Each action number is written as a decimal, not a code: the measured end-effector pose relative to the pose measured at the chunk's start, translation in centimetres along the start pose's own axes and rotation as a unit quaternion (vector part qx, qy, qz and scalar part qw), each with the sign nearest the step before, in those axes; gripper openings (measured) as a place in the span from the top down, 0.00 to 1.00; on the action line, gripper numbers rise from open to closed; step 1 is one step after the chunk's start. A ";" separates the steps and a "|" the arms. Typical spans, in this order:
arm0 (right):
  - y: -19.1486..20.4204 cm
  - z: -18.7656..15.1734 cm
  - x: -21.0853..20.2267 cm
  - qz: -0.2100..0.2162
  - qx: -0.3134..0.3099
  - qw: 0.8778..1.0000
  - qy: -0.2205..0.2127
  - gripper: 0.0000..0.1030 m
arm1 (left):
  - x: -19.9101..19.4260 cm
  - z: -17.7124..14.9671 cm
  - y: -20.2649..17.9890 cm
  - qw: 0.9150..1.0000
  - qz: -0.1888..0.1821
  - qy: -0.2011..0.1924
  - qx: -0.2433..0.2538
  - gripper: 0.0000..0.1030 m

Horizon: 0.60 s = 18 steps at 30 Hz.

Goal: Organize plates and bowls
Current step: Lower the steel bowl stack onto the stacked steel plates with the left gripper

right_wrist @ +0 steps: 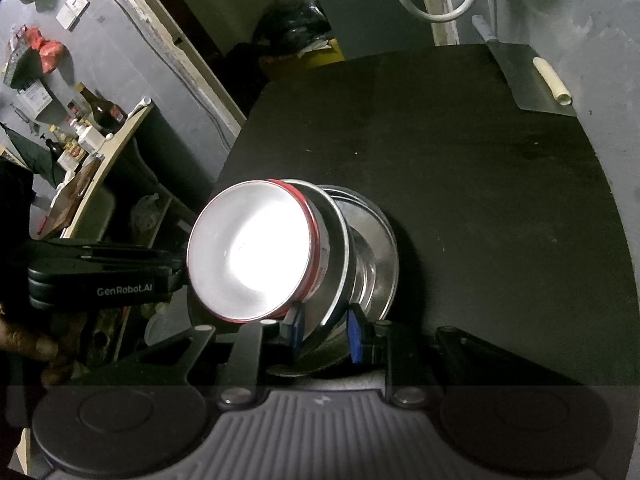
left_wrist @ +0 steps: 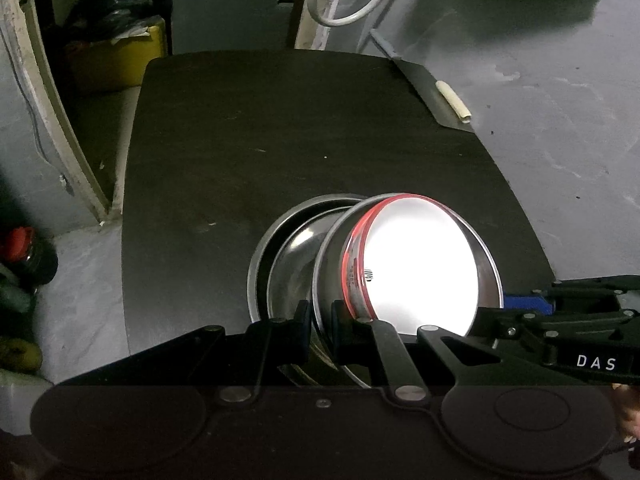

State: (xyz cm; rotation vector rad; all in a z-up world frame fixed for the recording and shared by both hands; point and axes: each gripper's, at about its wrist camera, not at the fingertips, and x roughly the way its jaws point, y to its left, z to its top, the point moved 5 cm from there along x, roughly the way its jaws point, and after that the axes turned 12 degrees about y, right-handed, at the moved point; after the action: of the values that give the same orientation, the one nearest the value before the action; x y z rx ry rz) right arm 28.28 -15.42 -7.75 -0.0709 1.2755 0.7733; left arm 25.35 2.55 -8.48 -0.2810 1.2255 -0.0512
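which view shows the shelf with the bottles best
The right wrist view: the pale wooden shelf crowded with bottles stands clear at its left edge. The left wrist view does not show that shelf, only a red-capped jar.

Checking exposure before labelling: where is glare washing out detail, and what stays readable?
Left wrist view: the inside of the red-banded steel bowl is blown out white; the black tabletop stays dark but readable. Right wrist view: same bowl glares at its centre; edges bend from fisheye.

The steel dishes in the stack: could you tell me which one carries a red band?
The front bowl, the one facing the cameras with its bright inside; the dishes behind are plain steel.
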 end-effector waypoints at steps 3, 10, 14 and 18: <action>-0.2 0.3 0.3 0.002 -0.001 1.000 0.002 0.75 | 0.2 0.2 0.1 1.000 0.002 0.000 -0.003 0.92; -0.2 0.9 1.0 0.002 -0.005 1.000 0.006 0.75 | 0.8 0.6 0.6 1.000 0.005 0.004 -0.013 0.92; -0.3 1.0 1.5 0.002 -0.003 1.000 0.011 0.75 | 1.4 0.6 0.9 1.000 0.006 0.009 -0.022 0.92; -0.2 1.1 2.1 0.004 0.000 1.000 0.017 0.75 | 1.7 0.6 1.1 1.000 0.012 0.013 -0.022 0.92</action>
State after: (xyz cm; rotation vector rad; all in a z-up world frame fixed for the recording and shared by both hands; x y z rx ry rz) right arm 29.49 -14.09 -9.33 -0.0797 1.3083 0.7810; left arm 26.38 3.44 -10.14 -0.3056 1.2561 -0.0076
